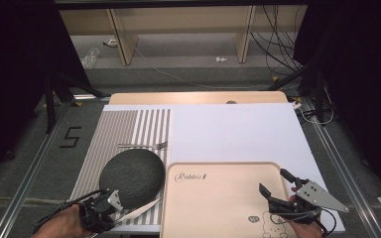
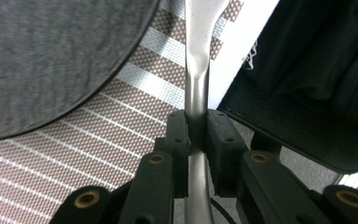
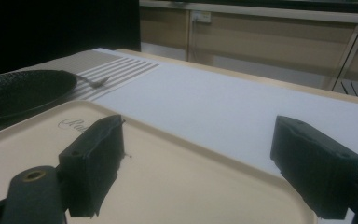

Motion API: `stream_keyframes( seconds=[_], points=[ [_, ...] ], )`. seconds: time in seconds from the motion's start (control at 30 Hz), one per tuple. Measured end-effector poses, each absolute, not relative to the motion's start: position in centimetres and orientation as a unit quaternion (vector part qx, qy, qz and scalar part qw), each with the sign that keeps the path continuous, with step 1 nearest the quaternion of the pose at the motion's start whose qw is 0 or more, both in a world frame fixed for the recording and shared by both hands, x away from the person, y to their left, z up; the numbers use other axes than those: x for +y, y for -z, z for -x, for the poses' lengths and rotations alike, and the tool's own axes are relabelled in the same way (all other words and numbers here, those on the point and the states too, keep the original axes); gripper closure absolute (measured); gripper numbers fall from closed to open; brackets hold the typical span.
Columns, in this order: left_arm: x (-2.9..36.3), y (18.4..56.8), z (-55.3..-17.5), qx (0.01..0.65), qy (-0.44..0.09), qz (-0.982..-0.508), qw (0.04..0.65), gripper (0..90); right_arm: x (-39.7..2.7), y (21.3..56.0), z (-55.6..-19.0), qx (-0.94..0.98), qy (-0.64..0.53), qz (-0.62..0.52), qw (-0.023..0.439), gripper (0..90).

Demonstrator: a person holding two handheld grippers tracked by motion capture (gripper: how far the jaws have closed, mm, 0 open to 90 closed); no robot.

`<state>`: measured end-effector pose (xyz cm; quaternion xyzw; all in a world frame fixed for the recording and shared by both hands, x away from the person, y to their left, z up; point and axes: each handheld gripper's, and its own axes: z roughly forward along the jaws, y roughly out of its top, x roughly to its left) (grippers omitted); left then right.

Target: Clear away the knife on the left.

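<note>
A dark grey round plate [image 1: 131, 177] lies on a striped placemat [image 1: 124, 126] at the left, with a fork [image 1: 144, 145] just beyond it. My left gripper [image 1: 110, 210] is at the placemat's near edge, shut on the handle of a silver piece of cutlery [image 1: 139, 208], seemingly a knife, whose blade points right along the plate's near rim. In the left gripper view the pads [image 2: 179, 133] press on the metal handle [image 2: 196, 84] beside the plate [image 2: 42, 56]. My right gripper [image 1: 273, 181] hovers open over the right part of the beige tray [image 1: 218, 198], with nothing between its fingers [image 3: 98, 158].
A white board [image 1: 238, 131] covers the wooden table behind the tray. The tray [image 3: 177, 177] carries a printed word and a small bear drawing. The placemat [image 2: 98, 140] reaches the table's near edge. Beyond the table are shelves, cables and dark stands.
</note>
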<state>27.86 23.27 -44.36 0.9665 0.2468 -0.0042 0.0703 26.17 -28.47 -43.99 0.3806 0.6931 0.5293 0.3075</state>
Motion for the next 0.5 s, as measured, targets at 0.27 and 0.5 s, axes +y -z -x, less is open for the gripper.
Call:
stream_keyframes(
  seconds=[0.27,0.5],
  points=[
    [22.3,43.0,-27.7,0.247,0.007,-0.961,0.123,79.4,-28.4,44.1,-26.2,0.694,-0.529,-0.379,0.307,18.1],
    [21.2,42.1,-28.5,0.258,0.009,-0.945,0.201,79.4,-28.5,44.0,-26.2,0.693,-0.53,-0.38,0.306,18.1]
  ],
)
